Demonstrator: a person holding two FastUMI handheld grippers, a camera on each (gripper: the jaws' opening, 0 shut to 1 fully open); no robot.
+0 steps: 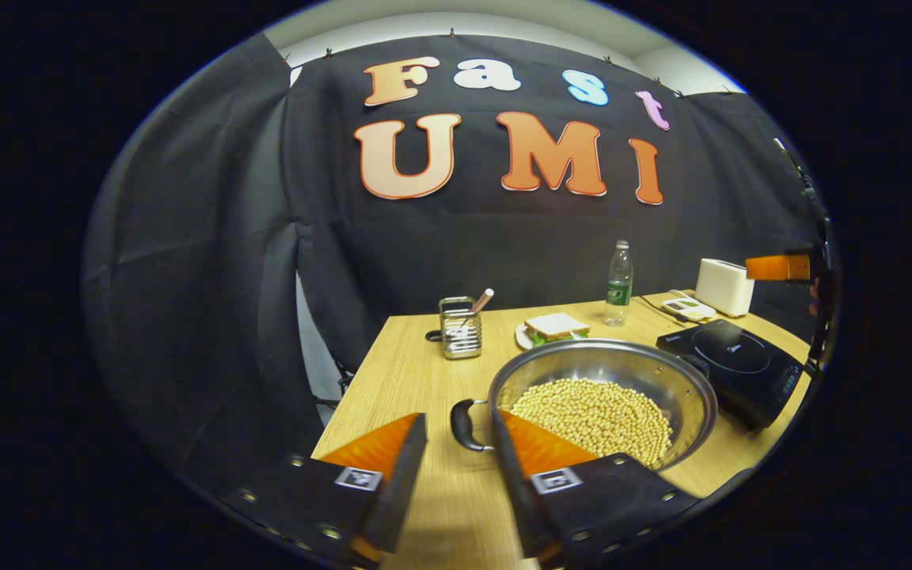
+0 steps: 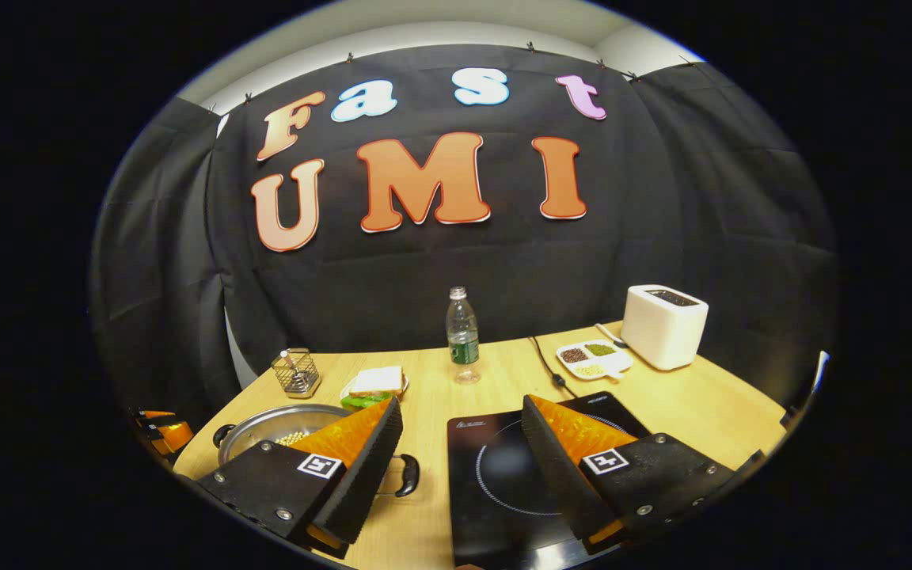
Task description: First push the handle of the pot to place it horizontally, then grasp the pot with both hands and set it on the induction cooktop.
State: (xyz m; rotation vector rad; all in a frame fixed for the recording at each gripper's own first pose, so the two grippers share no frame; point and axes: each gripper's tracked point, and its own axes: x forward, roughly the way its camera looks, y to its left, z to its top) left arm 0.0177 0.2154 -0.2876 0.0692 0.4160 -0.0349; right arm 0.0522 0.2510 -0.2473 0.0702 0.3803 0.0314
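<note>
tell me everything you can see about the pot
The pot is a wide, shallow bowl of shiny silvery metal, upright on the wooden table beside the black induction cooktop, not on it. Pale round beans fill its bottom. It has two black loop handles: one faces the open left gripper, which isn't touching it; the other shows in the right gripper view.

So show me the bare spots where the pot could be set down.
The induction cooktop has a bare top. Bare wood lies between the bottle and toaster, and in front of the utensil holder. It is crowded around the sandwich plate and pot.
</note>
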